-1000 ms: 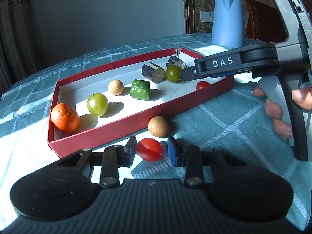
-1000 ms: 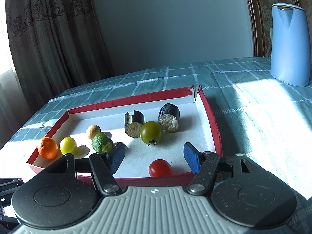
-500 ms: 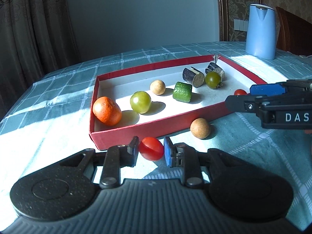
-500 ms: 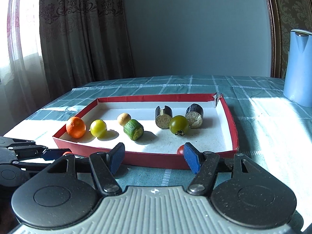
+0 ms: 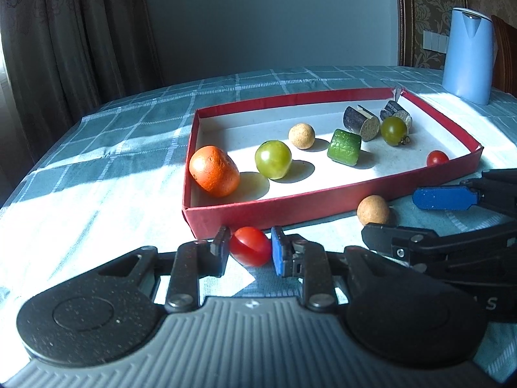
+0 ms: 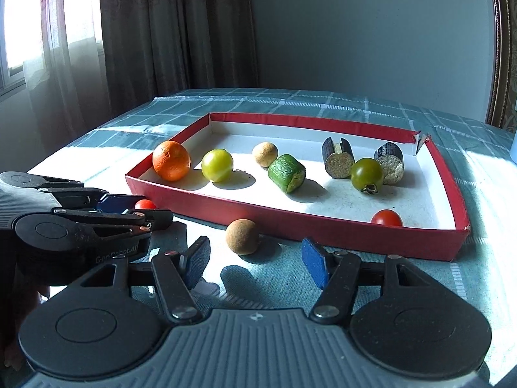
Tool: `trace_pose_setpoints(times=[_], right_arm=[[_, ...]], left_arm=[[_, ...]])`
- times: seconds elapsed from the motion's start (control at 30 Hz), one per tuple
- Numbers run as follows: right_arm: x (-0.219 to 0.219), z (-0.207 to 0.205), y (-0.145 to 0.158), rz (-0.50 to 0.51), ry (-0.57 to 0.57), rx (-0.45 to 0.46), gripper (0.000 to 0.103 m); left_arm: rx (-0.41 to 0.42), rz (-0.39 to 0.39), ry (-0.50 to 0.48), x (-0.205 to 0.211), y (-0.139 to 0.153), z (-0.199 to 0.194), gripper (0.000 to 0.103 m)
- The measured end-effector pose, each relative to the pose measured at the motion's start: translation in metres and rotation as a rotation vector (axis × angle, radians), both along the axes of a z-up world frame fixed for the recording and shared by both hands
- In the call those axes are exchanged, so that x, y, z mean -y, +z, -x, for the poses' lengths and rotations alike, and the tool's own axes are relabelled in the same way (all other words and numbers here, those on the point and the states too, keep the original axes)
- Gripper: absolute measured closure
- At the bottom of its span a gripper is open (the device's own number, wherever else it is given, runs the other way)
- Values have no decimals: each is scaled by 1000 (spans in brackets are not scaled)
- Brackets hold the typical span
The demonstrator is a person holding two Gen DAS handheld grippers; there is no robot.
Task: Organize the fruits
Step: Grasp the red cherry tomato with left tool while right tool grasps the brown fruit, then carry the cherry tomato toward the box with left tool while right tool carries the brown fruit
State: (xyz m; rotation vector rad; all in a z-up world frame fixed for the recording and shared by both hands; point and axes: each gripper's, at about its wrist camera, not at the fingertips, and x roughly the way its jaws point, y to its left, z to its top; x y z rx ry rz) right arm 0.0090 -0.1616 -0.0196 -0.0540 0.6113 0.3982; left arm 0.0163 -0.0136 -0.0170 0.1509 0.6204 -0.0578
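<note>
Left hand-held gripper (image 5: 250, 252) clamped on a red cherry tomato (image 5: 250, 250), pads pressing both sides, low over the surface (image 5: 97, 194) just outside the near left corner of the red tray (image 5: 290, 215). Right hand-held gripper (image 6: 255, 262) held at a middling width and closing, nothing between the pads, pointed at a tan cork-like ball (image 6: 242, 236) lying on the checked cloth just before the tray's near wall. Same ball seen from the left wrist view between the tray wall and the right gripper's blue pad (image 5: 444, 198). Inside the tray, on its white floor: an orange (image 5: 214, 171) in the left corner, a yellow-green tomato (image 5: 273, 159) beside it, a second tan ball (image 5: 301, 135) farther back, a green cucumber chunk (image 5: 344, 147) lying on its side, two dark eggplant pieces (image 5: 362, 123) with pale cut faces, a dark green tomato (image 5: 394, 131) touching or nearly touching them, and another red cherry tomato (image 5: 437, 158) against the near wall by the right corner. Far right tray corner torn. Blue kettle (image 5: 468, 55) standing on the surface well beyond the tray, in sunlight. Curtains (image 6: 161, 32) behind the surface on the left.
</note>
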Motion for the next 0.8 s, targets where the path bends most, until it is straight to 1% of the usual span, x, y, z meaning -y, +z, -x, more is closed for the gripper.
trace_pose_setpoints(times=[0.1,0.2,0.27,0.33,0.4,0.53,0.8], right_arm=[[-4,-9,-3,1,-13,-32,52],[-9,-11,-2,14,-22,-27,53],[-12,-10,-3,28,-25,-19,56],[-14,-9,-3,35,-12,-20,71],[-15,-8,-4,38,-13,-16,71],[-15,-8,-3,29,-10,-16,78],[-14,-6,-3,13,3,-9,78]], left_arm=[[-2,3,0,0,0,0,78],[1,-7,0,1,0,0,78],[2,-9,0,2,0,1,78],[2,-8,0,2,0,2,78],[2,-8,0,2,0,2,78],[3,-12,0,3,0,2,78],[6,-17,0,3,0,2,78]])
